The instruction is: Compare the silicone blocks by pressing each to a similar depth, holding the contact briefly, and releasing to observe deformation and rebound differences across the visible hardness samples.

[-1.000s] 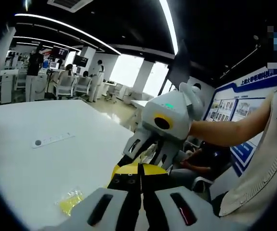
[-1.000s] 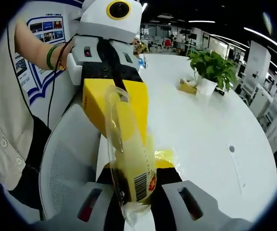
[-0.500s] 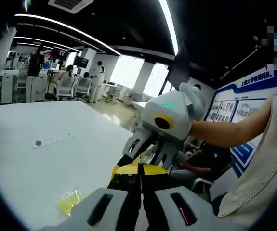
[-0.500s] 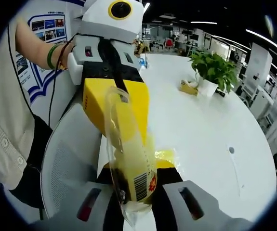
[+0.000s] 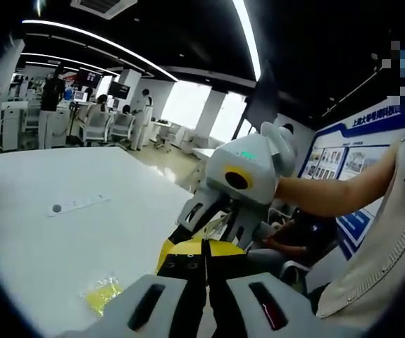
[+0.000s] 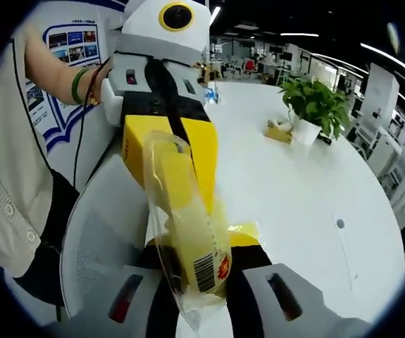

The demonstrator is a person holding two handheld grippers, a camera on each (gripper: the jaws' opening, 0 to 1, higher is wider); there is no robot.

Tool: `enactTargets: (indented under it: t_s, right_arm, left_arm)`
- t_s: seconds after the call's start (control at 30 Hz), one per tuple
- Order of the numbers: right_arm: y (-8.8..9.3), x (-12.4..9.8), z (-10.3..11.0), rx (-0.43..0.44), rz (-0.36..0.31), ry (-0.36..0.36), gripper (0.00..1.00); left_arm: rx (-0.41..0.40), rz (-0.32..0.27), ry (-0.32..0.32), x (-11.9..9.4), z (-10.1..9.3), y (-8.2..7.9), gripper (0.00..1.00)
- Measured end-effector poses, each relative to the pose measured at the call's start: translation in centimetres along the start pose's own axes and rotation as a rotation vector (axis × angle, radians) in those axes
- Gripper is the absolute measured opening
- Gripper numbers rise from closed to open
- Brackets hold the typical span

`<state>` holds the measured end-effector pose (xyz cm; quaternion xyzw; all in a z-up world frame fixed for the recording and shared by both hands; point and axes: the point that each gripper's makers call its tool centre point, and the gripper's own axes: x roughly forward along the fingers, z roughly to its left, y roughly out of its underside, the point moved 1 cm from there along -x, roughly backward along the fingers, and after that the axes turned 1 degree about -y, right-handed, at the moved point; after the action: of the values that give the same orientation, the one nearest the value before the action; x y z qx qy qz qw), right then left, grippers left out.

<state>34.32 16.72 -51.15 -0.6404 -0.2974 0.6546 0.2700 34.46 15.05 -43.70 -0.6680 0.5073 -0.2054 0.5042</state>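
Observation:
A yellow silicone block (image 6: 170, 151) in a clear plastic bag (image 6: 188, 232) with a barcode label is held in the air between my two grippers. In the right gripper view, my right gripper (image 6: 195, 271) is shut on the near end of the bag. My left gripper (image 6: 181, 130) comes down from the top, shut on the block's far end. In the left gripper view, my left gripper (image 5: 203, 257) is shut on the yellow block (image 5: 188, 248), and the right gripper (image 5: 213, 225) faces it from just beyond. A second yellow packet (image 5: 102, 294) (image 6: 243, 229) lies on the white table (image 5: 54, 246).
A potted plant (image 6: 315, 102) and a small yellow box (image 6: 277, 129) stand far back on the table (image 6: 308, 204). A white power strip (image 5: 79, 205) lies flat on it. A white mesh chair back (image 6: 100, 243) is close below the grippers. A person's arms and torso flank both views.
The right gripper view has shifted slightly and the bag leans a little more. Both grippers keep their hold.

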Motion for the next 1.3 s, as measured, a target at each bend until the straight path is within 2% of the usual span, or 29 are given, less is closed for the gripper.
enactTargets:
  t_s: [0.5,1.3]
  right_arm:
    - [-0.3,0.4,0.6,0.030,-0.013,-0.046,0.20]
    - [-0.3,1.0,1.0,0.003,-0.020,-0.050,0.24]
  left_arm:
    - [-0.019,-0.008,-0.002,-0.5,0.0,0.1,0.00]
    - [-0.079,-0.029,-0.005,-0.9,0.2,0.7,0.00]
